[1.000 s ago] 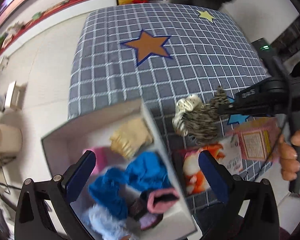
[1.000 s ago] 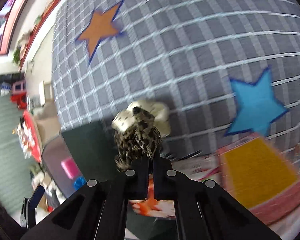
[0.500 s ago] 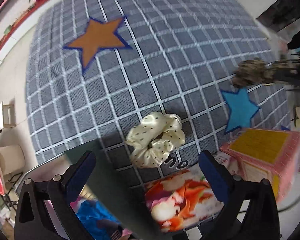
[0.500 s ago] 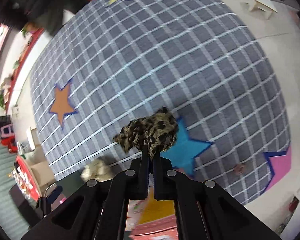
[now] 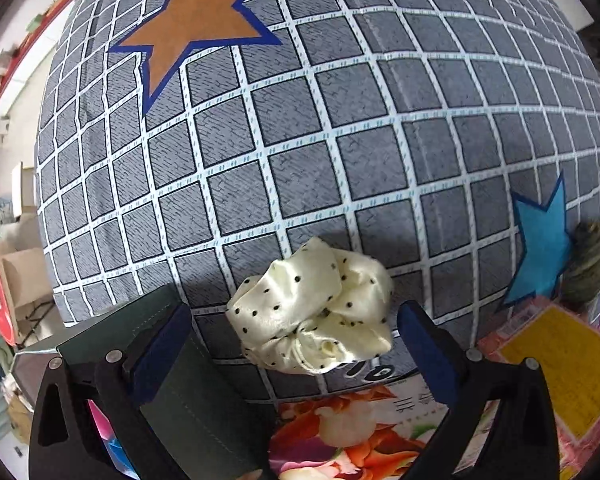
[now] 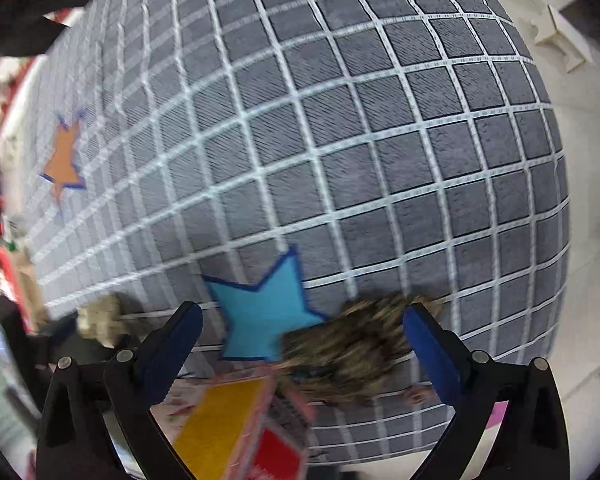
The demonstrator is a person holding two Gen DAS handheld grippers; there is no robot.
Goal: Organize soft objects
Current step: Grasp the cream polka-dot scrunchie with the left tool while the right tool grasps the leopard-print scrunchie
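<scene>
We look down along our left gripper (image 5: 294,340), and its two blue pads stand wide apart. Between them, a little ahead of the tips, lies the cream scrunchie (image 5: 314,310) with small black dots, resting on the grey checked cloth (image 5: 340,140). The pads do not touch it. Under the left finger (image 5: 160,348) there is the dark green flap of a box (image 5: 196,400), and behind it we see a bit of pink and blue things inside, too small to name. Below the scrunchie, close to the claw's base, lies a printed package with orange flowers (image 5: 352,432). Far ahead and to the left of the claw an orange star (image 5: 196,28) is printed on the cloth, and far to the right a blue star (image 5: 540,248).

Our right gripper (image 6: 302,334) is opening its jaws, and they are already far apart. The leopard scrunchie (image 6: 352,356) is blurred and sits between the pads, nearer to the right finger (image 6: 428,344); no pad presses on it. It lies just beside the blue star, on its right. Below the claw's left half is a pink box with a yellow face (image 6: 228,420). To the left of the claw, the cream scrunchie shows small and blurred.
</scene>
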